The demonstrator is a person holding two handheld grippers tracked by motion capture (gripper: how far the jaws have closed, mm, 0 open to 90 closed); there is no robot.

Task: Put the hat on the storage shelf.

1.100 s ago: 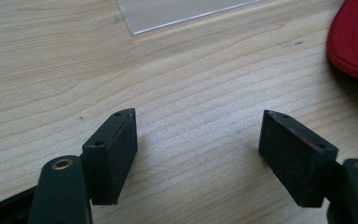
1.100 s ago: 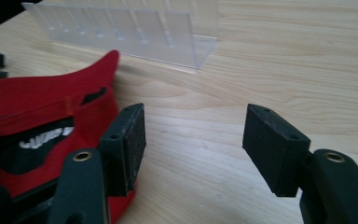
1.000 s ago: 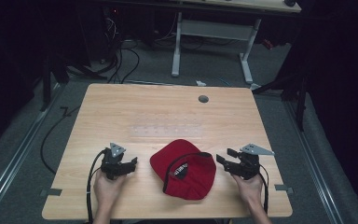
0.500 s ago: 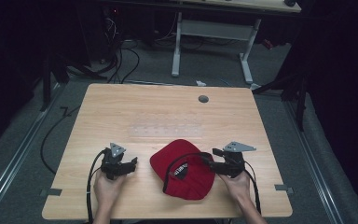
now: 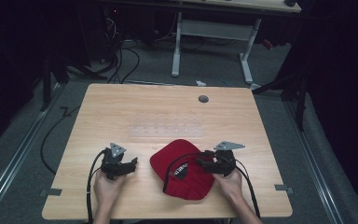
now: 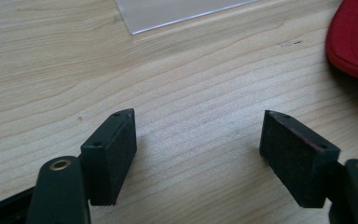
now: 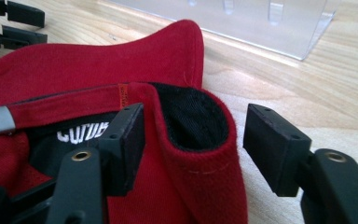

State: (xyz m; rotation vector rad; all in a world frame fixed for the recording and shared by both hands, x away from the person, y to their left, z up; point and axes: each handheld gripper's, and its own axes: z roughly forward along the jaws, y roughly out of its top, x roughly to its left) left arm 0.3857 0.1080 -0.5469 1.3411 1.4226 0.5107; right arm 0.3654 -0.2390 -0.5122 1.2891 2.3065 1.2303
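Cap (image 5: 182, 170) lies upturned near the table (image 5: 121, 112) front edge as we bring the right gripper (image 5: 204, 163) astride its rim, jaws just narrowing but not yet pinching, while the left gripper (image 5: 131, 164) waits open beside it; next, we judge, comes the squeeze.
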